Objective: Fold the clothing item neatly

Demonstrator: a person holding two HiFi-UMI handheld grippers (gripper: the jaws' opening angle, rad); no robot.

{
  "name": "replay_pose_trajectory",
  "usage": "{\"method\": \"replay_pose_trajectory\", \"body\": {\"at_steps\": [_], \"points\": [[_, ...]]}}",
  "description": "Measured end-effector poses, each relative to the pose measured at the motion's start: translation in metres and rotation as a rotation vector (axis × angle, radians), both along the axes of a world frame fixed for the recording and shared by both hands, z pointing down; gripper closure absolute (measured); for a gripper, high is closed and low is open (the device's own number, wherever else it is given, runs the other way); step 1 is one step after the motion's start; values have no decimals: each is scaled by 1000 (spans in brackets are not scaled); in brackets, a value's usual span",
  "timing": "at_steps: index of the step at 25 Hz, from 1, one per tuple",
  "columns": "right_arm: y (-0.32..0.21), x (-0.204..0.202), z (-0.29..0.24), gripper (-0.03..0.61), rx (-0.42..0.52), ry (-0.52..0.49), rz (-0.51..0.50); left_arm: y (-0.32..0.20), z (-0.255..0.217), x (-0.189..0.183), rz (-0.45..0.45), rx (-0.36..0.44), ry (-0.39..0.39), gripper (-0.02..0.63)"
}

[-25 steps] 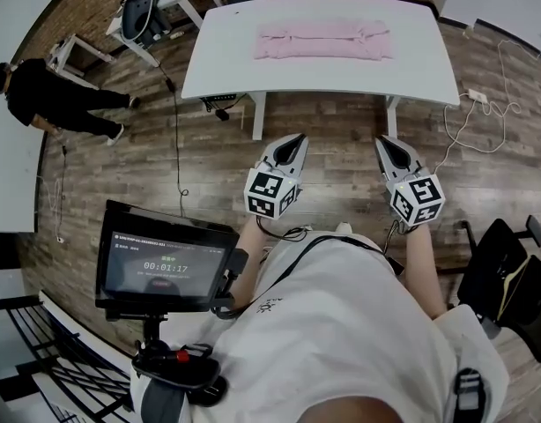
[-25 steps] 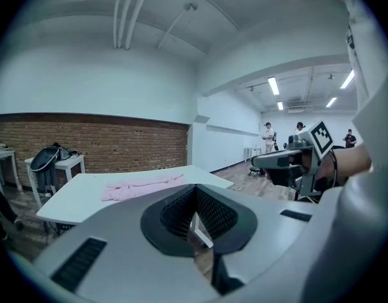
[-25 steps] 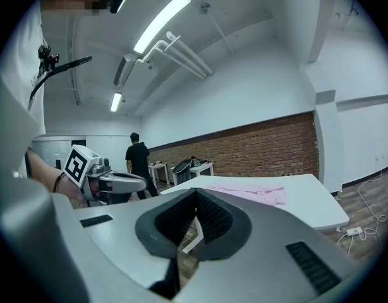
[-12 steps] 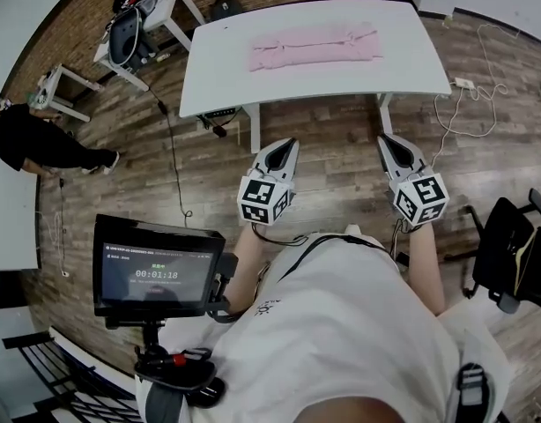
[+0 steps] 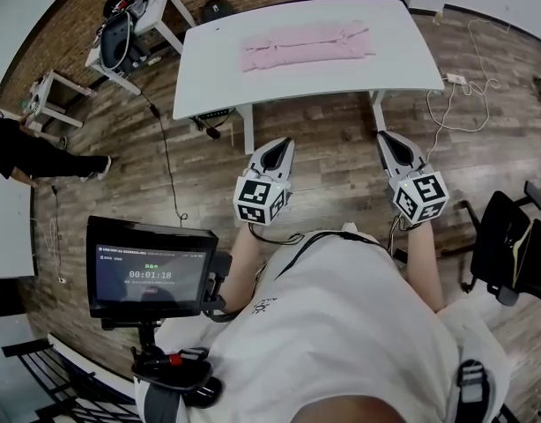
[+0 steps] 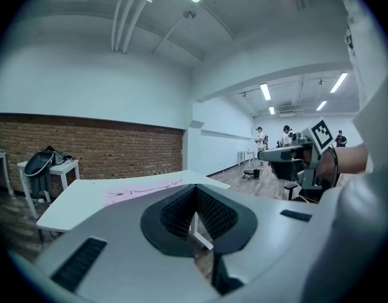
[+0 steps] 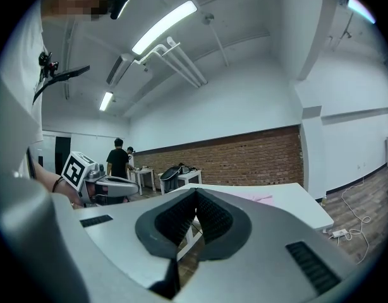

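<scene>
A pink garment (image 5: 307, 44) lies folded into a long flat strip on the white table (image 5: 218, 86), far ahead of me. From the left gripper view it is a thin pink patch (image 6: 143, 189) on the tabletop. My left gripper (image 5: 285, 144) and right gripper (image 5: 384, 137) hang side by side over the wooden floor, well short of the table's near edge. Both are shut with nothing between their jaws, and both point roughly level toward the table. The right gripper view shows its jaws (image 7: 195, 196) meeting at the tips.
A monitor on a stand (image 5: 150, 268) is at my lower left. A black office chair (image 5: 508, 245) stands at my right. A side table with a bag (image 5: 129, 33) sits left of the white table. Cables (image 5: 464, 95) trail on the floor at right. A person (image 5: 24, 152) is at far left.
The view has shifted: the table and garment sit slightly left and higher in frame. Both grippers stay shut in about the same pose; the right one has drifted a little.
</scene>
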State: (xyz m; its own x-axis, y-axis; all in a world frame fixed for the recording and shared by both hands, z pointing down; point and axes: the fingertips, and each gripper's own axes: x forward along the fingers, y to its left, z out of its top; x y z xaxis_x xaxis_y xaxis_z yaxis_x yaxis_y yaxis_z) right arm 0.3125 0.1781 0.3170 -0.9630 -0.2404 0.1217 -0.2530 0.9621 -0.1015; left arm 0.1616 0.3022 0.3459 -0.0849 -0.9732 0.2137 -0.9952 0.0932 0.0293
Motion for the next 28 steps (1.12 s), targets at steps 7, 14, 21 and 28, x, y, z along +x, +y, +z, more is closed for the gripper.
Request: {"method": "replay_pose_trajectory", "body": {"at_steps": [7, 14, 21, 28], "points": [[-7, -5, -4, 576, 3, -6, -9, -6, -3, -2, -10, 2, -1, 614], [-29, -21, 1, 577, 4, 8, -24, -28, 3, -18, -16, -10, 5, 613], [-28, -19, -1, 577, 2, 8, -20, -28, 3, -16, -13, -9, 6, 612], [-28, -18, -1, 577, 5, 12, -24, -31, 2, -12, -4, -9, 7, 613]]}}
